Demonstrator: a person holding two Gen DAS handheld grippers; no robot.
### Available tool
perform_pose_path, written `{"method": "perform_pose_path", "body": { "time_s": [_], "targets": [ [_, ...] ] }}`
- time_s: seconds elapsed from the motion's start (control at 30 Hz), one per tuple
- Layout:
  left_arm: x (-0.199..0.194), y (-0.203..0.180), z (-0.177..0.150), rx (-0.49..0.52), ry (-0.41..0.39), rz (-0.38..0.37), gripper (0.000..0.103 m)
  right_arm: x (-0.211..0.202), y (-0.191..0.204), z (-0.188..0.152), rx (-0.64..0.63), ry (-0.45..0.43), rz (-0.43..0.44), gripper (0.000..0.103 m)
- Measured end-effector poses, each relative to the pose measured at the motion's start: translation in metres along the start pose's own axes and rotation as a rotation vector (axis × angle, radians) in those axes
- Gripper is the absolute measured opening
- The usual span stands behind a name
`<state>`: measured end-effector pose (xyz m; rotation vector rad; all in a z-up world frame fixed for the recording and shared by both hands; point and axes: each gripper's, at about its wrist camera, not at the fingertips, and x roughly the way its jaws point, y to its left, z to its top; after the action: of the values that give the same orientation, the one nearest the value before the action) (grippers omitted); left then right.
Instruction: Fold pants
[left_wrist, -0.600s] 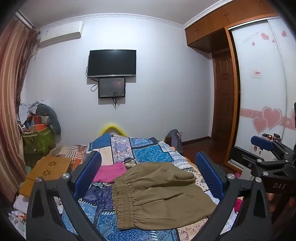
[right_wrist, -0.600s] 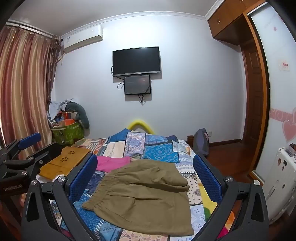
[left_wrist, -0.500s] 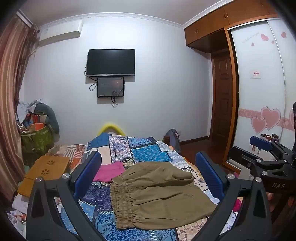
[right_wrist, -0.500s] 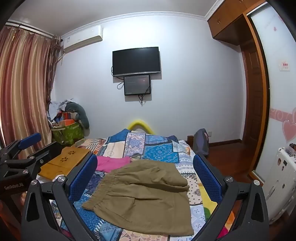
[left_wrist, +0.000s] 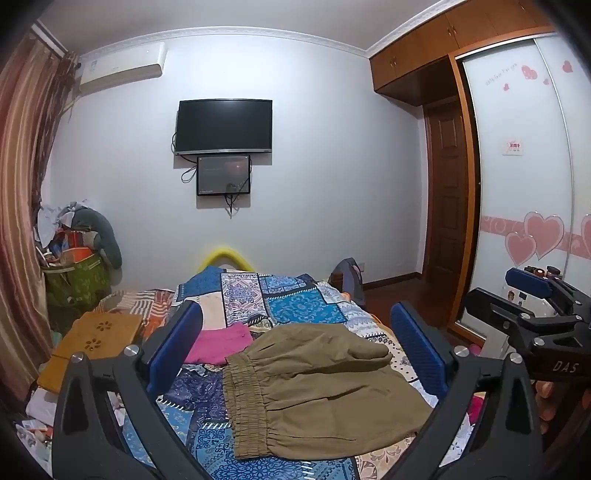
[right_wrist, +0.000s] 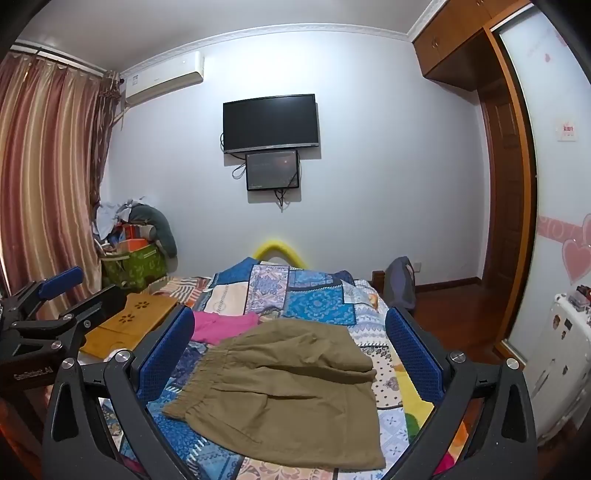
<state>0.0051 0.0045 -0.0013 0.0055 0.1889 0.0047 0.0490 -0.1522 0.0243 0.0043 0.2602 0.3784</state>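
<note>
Olive-brown pants (left_wrist: 314, 391) lie folded on the patchwork bed cover (left_wrist: 295, 306), elastic waistband to the left. They also show in the right wrist view (right_wrist: 288, 391). My left gripper (left_wrist: 295, 350) is open and empty, held above and short of the pants. My right gripper (right_wrist: 288, 350) is open and empty too, also above the pants. Each gripper shows at the edge of the other's view: the right one (left_wrist: 532, 306) and the left one (right_wrist: 48, 310).
A pink garment (left_wrist: 221, 341) lies beyond the pants on the bed. A wooden lap tray (left_wrist: 96, 339) sits at the bed's left. A full green bag (right_wrist: 133, 262) stands by the curtain. A wardrobe (left_wrist: 532, 184) and door are on the right.
The left wrist view has shifted slightly; the scene drifted a little left, then back. The pants have not moved. Both grippers stay open.
</note>
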Motion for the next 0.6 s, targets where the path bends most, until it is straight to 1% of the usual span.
{"method": "perform_pose_path", "body": {
  "time_s": [0.6],
  "targets": [
    [0.0029,-0.002,-0.0037,0.0,0.005,0.021,0.103,0.0002,0.0011,-0.002,-0.006,-0.006,-0.006,0.103]
  ]
}}
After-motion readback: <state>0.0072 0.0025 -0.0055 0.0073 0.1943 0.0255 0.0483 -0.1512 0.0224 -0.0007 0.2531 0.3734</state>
